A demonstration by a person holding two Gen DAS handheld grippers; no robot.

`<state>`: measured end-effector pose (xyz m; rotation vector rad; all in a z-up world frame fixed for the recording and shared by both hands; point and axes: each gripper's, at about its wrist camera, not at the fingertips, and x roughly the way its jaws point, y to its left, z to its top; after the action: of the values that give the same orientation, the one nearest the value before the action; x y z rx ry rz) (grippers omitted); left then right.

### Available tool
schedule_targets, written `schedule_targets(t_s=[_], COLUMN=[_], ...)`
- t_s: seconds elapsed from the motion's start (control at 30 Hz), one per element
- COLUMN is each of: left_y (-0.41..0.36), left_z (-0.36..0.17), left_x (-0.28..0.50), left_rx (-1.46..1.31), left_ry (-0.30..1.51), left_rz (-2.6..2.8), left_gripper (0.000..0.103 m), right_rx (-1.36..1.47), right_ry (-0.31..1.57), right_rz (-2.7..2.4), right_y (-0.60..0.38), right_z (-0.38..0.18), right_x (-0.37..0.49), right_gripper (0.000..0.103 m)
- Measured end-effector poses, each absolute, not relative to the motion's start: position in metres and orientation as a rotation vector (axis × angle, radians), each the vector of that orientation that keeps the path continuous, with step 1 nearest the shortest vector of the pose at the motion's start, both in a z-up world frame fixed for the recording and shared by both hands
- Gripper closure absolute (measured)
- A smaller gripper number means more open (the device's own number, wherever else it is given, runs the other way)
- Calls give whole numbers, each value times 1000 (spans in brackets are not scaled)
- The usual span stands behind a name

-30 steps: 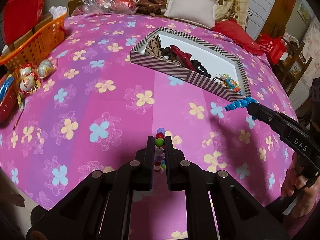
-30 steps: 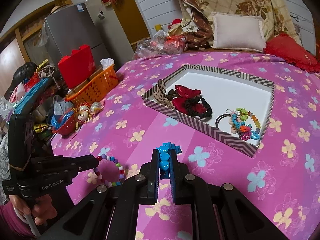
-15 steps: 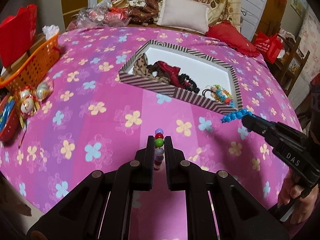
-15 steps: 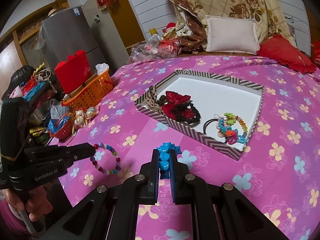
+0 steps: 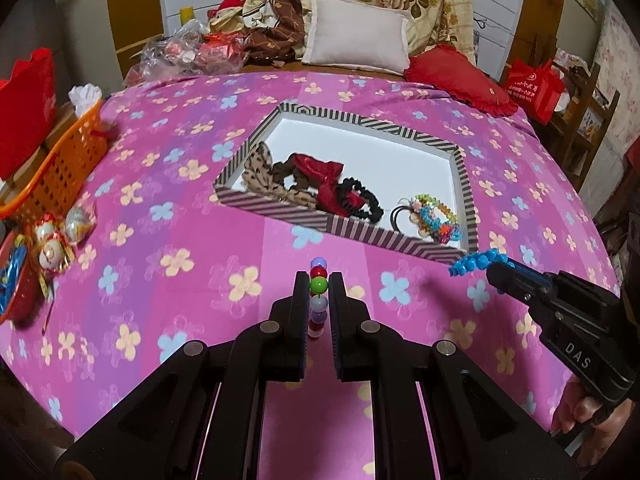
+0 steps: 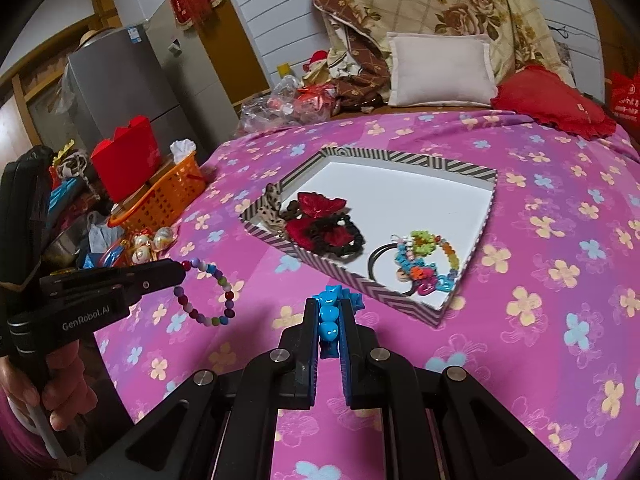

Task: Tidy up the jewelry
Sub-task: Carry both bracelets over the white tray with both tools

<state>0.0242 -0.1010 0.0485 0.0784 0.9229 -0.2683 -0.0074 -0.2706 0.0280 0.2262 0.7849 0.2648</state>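
Observation:
My left gripper (image 5: 319,285) is shut on a multicoloured bead bracelet (image 5: 318,286), held above the pink floral cloth; the bracelet hangs as a loop in the right wrist view (image 6: 208,296). My right gripper (image 6: 329,312) is shut on a blue bead bracelet (image 6: 329,312), which also shows in the left wrist view (image 5: 476,261). Ahead lies a striped, white-floored box (image 5: 360,236) holding a leopard scrunchie (image 5: 260,176), a red bow (image 5: 324,180), a black scrunchie (image 5: 362,202) and a colourful bead bracelet (image 5: 434,218). Both grippers are short of the box's near wall.
An orange basket (image 5: 56,164) and a red box (image 5: 24,108) stand at the left edge, with wrapped sweets (image 5: 60,236) beside them. A white pillow (image 5: 356,36) and a red cushion (image 5: 460,76) lie behind the table. The table edge drops off at the left and right.
Both grippers have risen and tilted with their bracelets still held, so the box now shows more from above and nearer the middle of each view.

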Motion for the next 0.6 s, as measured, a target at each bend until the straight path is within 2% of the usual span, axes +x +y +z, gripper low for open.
schedule_targets(t_s=[0.6], left_y=[-142], left_z=[58], left_x=[79], left_rx=[124], left_ry=[911], left_rz=[-266], left_gripper=[95], right_rx=[230], right_ry=[773], right_rz=[194], right_y=[-310], right_z=[36], right_x=[29], right_gripper=[95])
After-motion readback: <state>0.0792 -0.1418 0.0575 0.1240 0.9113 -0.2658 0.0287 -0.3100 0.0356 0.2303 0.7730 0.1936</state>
